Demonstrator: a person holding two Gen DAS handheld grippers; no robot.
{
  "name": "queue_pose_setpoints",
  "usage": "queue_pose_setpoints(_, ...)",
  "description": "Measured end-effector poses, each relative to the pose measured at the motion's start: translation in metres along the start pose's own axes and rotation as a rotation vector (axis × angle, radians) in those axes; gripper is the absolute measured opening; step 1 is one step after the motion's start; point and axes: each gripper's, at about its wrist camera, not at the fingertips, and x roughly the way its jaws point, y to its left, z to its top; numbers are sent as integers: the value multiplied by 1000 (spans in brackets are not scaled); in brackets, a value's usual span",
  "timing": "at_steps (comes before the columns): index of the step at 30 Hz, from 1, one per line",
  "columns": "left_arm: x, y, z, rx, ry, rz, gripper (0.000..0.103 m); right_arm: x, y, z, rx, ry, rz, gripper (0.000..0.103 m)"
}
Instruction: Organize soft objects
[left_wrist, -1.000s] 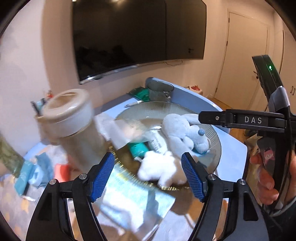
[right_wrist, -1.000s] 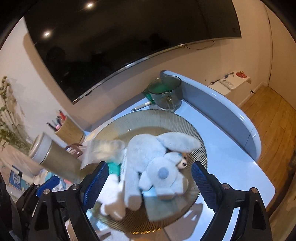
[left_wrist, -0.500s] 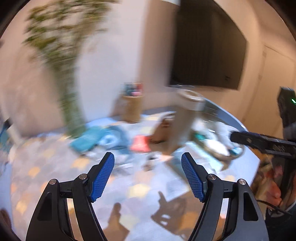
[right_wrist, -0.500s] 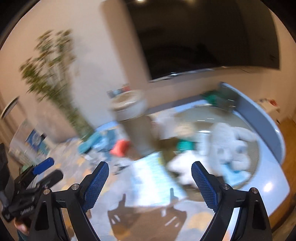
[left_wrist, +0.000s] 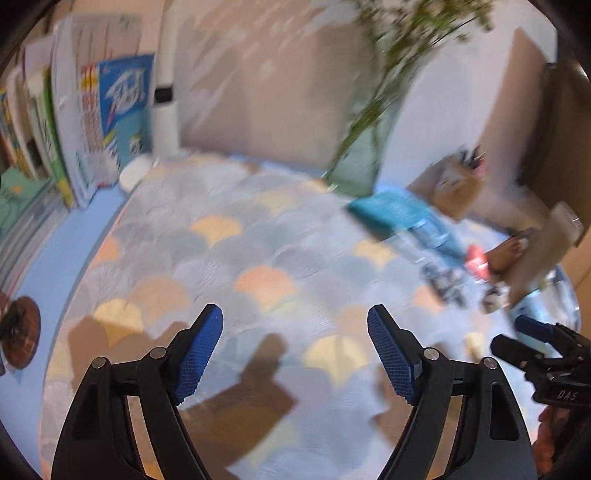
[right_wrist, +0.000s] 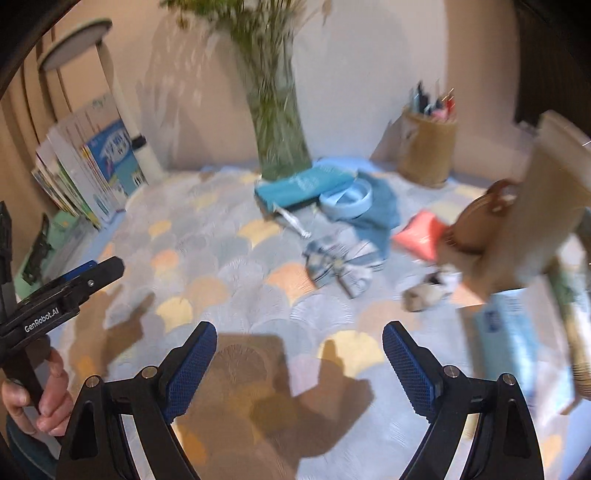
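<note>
Both grippers over the near stretch of the patterned tablecloth, nothing between either pair of fingers. Right gripper spread wide, its shadow falling on bare cloth straight below. Left gripper equally wide, also above bare cloth; seen from the right wrist it sits low at the left with a hand wrapped round its handle.

Near half of the cloth is open, scallop pattern only. The table's blue edge curves round the left side beyond the cloth.

Middle ground, right of centre: the soft things lie scattered. A plaid bow sits nearest, a coral pouch to its right, a dark teal cloth behind with a pale blue ring resting on it. A teal packet lies just in front of the vase. A small brown-and-white item further right is too blurred to name.

Far right, a tall beige canister, motion-smeared.

Back edge by the wall: glass vase with green stems, woven pen holder. Back left: books leaning upright beside a white lamp post.
</note>
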Motion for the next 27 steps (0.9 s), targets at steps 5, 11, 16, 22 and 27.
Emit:
queue_pose_setpoints(5,36,15,-16,-8,59,47,79,37,-10,-5,37,24,-1,91)
queue_pose_setpoints(11,39,7,-19,36,118,33,79,57,-30,-14,75,38,-42,91)
queue_pose_setpoints(16,18,-21,10,101,148,-43,79,54,-39,-7,110,66,9,91)
queue_pose_setpoints(22,28,-79,67,294,102,-69,80,58,-43,32,89,67,12,91)
queue_pose_setpoints(27,87,-119,95,389,137,-124,80,90,-47,49,74,96,-3,91)
